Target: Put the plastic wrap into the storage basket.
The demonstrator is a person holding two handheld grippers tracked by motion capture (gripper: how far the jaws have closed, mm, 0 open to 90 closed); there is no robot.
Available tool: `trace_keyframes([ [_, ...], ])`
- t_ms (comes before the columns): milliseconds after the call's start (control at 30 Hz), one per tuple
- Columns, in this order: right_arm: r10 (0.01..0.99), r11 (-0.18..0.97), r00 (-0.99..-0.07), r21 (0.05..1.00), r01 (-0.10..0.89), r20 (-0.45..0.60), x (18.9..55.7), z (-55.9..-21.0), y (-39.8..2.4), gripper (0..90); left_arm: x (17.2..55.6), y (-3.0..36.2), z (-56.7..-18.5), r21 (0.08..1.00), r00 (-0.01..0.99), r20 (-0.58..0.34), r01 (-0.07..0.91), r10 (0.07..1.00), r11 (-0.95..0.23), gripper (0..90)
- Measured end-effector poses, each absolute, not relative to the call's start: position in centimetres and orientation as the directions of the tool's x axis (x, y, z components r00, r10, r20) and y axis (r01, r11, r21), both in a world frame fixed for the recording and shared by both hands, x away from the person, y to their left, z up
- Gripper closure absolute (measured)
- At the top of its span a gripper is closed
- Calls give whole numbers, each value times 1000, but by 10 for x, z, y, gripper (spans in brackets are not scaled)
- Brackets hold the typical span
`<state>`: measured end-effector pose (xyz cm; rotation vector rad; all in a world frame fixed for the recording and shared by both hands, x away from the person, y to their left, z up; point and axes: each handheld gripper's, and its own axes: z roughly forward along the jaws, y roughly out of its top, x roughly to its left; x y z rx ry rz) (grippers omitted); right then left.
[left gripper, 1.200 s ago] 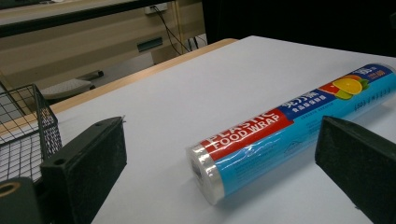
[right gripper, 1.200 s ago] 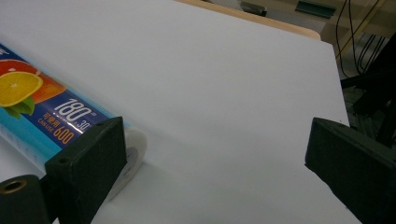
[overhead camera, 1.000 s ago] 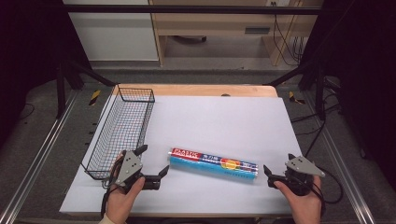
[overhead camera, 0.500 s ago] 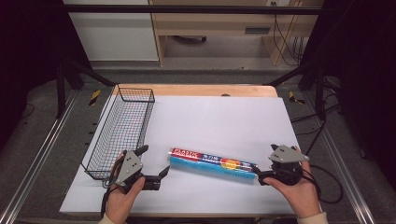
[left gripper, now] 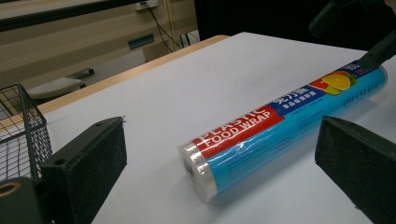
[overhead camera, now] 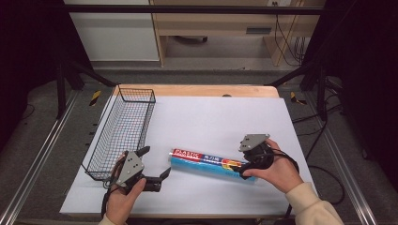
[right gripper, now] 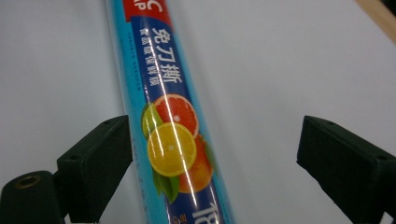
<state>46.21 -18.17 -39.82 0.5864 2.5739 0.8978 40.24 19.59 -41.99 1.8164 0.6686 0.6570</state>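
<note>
Two grippers work over a white table sheet (overhead camera: 211, 117). A long blue tube of plastic food wrap with a red label and a fruit picture (overhead camera: 211, 164) lies flat near the middle of the sheet, its long side running from 9 o'clock to 3 o'clock in the high view.

The right gripper (overhead camera: 244, 169) sits over the 3 o'clock end of the tube. Its black jaws have just been closing, with the tube between them. In the right gripper view the tube (right gripper: 173, 140) lies next to one jaw, and a wide gap is left at the other, so the pads do not press it yet. The left gripper (overhead camera: 155, 166) waits with its jaws wide apart near the 9 o'clock end, holding nothing.

To do this step well, the right hand should shift a bit so the tube sits in the middle of the gap (not up against one pad). Then it should squeeze slowly, because a round tube can roll away.

A black wire basket (overhead camera: 123, 131) stands at 9 o'clock on the sheet.
</note>
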Motion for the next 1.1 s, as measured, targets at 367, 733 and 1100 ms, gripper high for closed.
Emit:
trace_keyframes([
  [367,410,770,-900,585,254,-149,477,-419,-164,96,403,196,-420,942,699,124,140,704,-305,22],
  [733,359,816,-928,517,260,-101,479,-438,-157,96,403,196,-420,940,703,125,143,700,-311,23],
  [1100,343,847,-936,457,273,-76,484,-450,-152,130,404,195,-421,936,710,127,147,693,-321,23],
])
